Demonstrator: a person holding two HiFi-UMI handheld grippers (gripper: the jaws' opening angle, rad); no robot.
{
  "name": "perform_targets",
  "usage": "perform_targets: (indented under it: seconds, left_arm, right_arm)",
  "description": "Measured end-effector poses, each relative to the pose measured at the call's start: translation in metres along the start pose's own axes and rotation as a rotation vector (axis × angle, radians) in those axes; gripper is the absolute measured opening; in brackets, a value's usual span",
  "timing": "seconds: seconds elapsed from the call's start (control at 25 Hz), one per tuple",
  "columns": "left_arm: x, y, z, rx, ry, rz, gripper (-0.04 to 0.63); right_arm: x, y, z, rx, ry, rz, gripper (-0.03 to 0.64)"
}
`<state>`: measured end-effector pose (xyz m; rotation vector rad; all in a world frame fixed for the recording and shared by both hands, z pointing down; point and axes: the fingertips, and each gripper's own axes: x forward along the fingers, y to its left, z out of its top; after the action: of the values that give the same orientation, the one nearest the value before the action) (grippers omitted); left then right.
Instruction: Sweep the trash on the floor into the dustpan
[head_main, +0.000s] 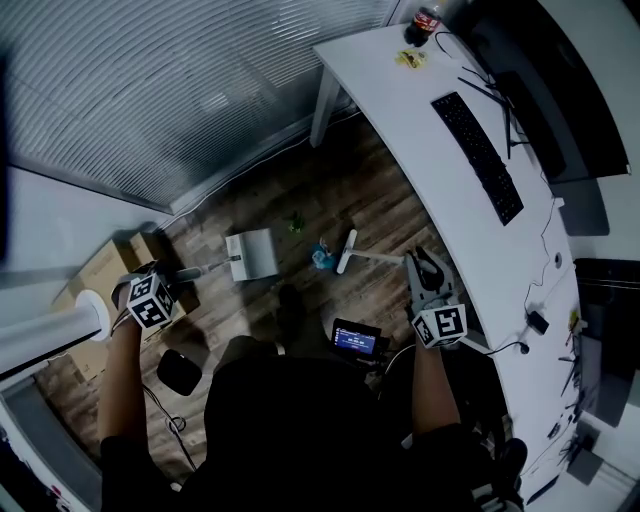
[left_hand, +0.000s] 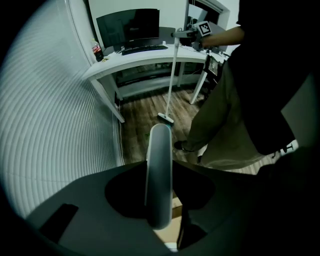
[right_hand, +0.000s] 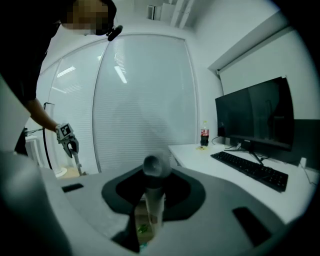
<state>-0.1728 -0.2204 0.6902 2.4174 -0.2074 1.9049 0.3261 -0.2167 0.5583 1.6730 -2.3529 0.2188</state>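
Overhead scene of a floor-sweeping task, seen from the head view. The left gripper (head_main: 172, 278), at the left edge of the frame, is clamped on the dustpan handle (head_main: 205, 269). In the left gripper view this pale, round-ended shaft stands upright between the two jaws, which are closed against it. The handle runs right from the gripper to the dustpan (head_main: 252, 255), a light tray resting on the wooden floor (head_main: 300, 190) just left of the frame's centre. The right gripper (head_main: 424, 268), at centre right, is closed around the broom handle (head_main: 383, 257). In the right gripper view the grey, round-tipped shaft sits squarely between its jaws. The handle leads left to the broom head (head_main: 346, 251), a narrow white bar lying on the floor right of the dustpan and apart from it. Two pieces of trash lie on the floor between pan and broom. A green scrap (head_main: 296, 224) lies just above and right of the dustpan, and a blue scrap (head_main: 321, 258) lies just left of the broom head; neither is in the pan. A curved white desk (head_main: 420, 140) fills the upper right and carries a black keyboard (head_main: 477, 155) and a bottle (head_main: 425, 22) at its far end. A wall of blinds (head_main: 150, 90) occupies the upper left. A cardboard box (head_main: 105, 265) sits at the left, beside the left gripper.
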Motion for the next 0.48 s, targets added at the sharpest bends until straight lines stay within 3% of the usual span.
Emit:
perform_targets:
  seconds: [0.48]
  left_arm:
    - [0.008, 0.001, 0.016, -0.027, -0.074, -0.028, 0.107]
  right_arm:
    - [0.067, 0.089, 0.005, 0.110, -0.069, 0.203, 0.095]
